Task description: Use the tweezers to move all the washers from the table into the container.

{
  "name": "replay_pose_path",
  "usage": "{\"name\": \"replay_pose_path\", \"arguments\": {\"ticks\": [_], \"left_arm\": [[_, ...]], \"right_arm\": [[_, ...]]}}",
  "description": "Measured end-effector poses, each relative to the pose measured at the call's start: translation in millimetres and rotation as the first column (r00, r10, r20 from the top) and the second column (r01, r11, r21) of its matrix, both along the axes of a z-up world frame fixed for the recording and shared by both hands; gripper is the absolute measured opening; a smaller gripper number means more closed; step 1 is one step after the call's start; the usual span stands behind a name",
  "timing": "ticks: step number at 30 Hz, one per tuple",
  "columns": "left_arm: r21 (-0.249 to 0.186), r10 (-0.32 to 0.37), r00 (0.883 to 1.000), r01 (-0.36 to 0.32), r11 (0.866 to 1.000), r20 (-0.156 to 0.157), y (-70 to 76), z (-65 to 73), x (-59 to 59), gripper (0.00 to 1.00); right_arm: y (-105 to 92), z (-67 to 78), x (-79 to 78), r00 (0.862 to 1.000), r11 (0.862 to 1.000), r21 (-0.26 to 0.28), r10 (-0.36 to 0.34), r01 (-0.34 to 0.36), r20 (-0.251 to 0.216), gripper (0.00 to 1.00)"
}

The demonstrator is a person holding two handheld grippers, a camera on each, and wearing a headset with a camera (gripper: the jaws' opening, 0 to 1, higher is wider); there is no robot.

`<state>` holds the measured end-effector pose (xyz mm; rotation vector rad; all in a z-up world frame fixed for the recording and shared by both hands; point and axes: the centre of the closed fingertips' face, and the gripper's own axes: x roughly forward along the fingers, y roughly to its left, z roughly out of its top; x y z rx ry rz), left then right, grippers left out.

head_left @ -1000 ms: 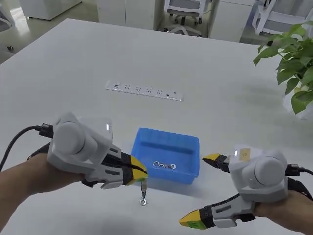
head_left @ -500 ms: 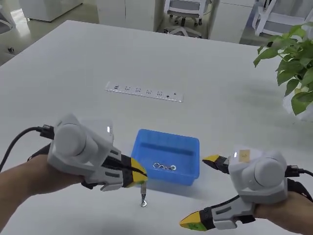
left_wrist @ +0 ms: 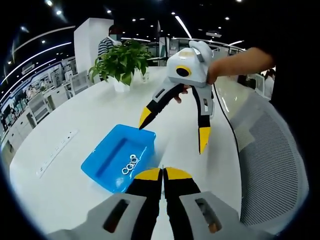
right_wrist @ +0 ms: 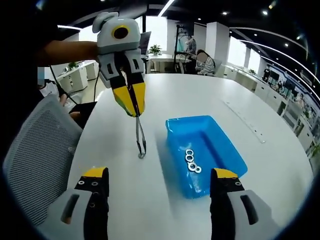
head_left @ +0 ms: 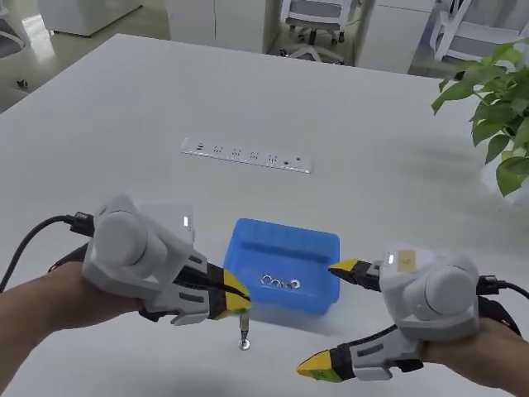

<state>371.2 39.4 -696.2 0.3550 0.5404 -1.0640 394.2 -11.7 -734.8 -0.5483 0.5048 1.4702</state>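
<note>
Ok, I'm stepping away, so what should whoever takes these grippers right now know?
Left tongs: shut on the tweezers, whose tips are at one washer on the table, just outside the blue container.
Right tongs: open, hovering beside the container, holding nothing.
Done: a few washers lie in the container.
Left: lift this washer in.
</note>
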Motion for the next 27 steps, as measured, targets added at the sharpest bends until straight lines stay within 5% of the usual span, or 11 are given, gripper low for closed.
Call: {"name": "replay_pose_path", "arguments": {"ticks": [13,27], "left_arm": [[0.003,-0.008,1.000,0.008,1.000,-0.002,0.0,-0.2,-2.4,0.05],[0.002,-0.017,1.000,0.017,1.000,0.003,-2.6,0.1,-3.1,0.05]], "right_arm": [[23.8,-3.8,-14.3,0.987,0.988,-0.005,0.155,-0.155,0.030,0.54],[44.7,-11.9,-23.1,0.958,0.959,-0.029,0.284,-0.282,0.051,0.31]]}}
